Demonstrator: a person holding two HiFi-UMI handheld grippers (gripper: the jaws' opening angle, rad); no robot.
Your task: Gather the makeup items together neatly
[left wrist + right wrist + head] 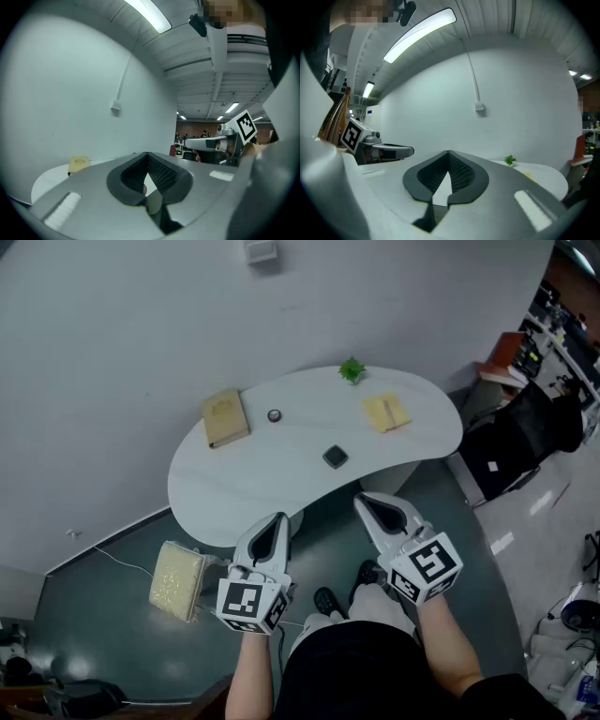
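A white curved table (244,486) carries the makeup items: a tan palette-like case (225,418) at the left, a small round pot (274,415), a dark square compact (335,457) near the front, and a yellow flat piece (386,412) at the right. My left gripper (277,521) hovers shut and empty just short of the table's near edge. My right gripper (367,502) is beside it, also shut and empty. The left gripper view shows its jaws (148,157) closed, with the tan case (78,164) far left. The right gripper view shows closed jaws (449,155).
A small green plant (352,370) stands at the table's far edge, against the white wall. A woven yellow cushion (176,579) lies on the floor to the left. A black chair (521,442) and shelves stand at the right. The person's legs are below.
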